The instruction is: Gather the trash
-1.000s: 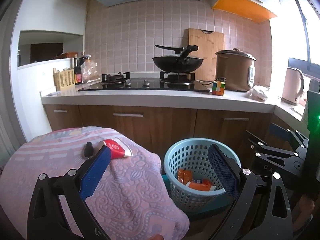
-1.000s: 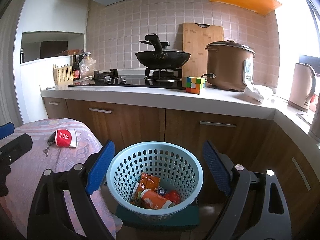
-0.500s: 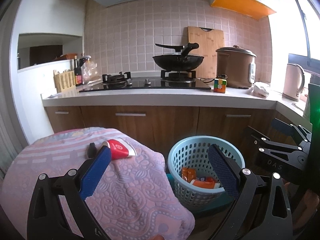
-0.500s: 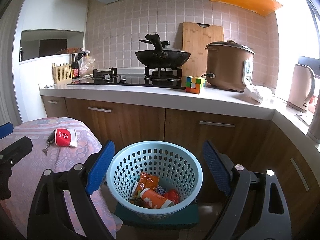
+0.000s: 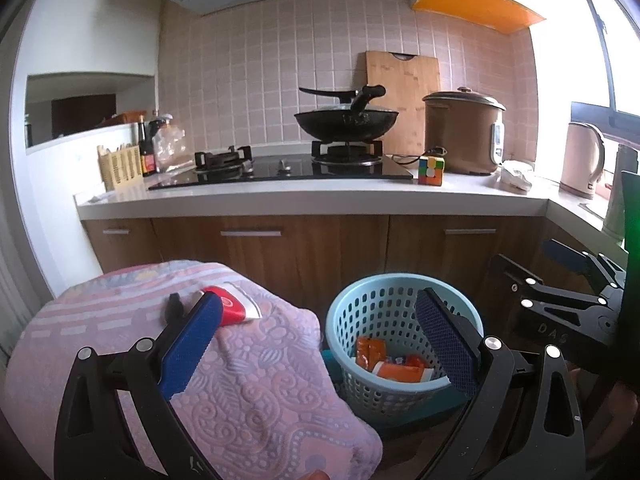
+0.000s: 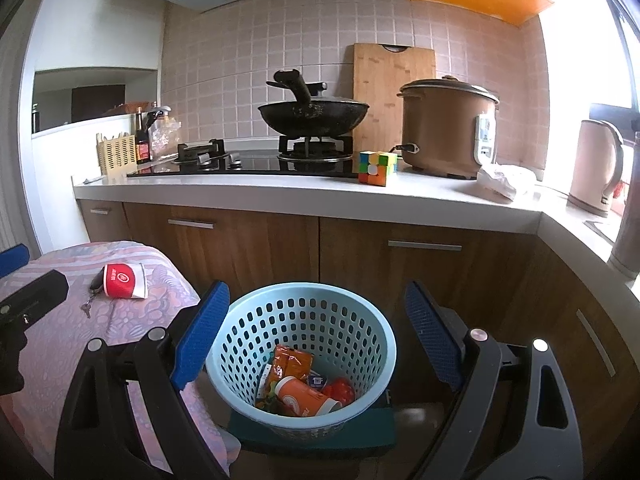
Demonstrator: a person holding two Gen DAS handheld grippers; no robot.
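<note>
both hand-held grippers, left and right, stay wide apart, empty, barely shifted.

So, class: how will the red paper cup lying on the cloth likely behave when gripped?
The red paper cup looks flattened and thin, so probably light and easily crushed further. Lying on its side on the soft cloth, it seems unlikely to roll far.
</note>
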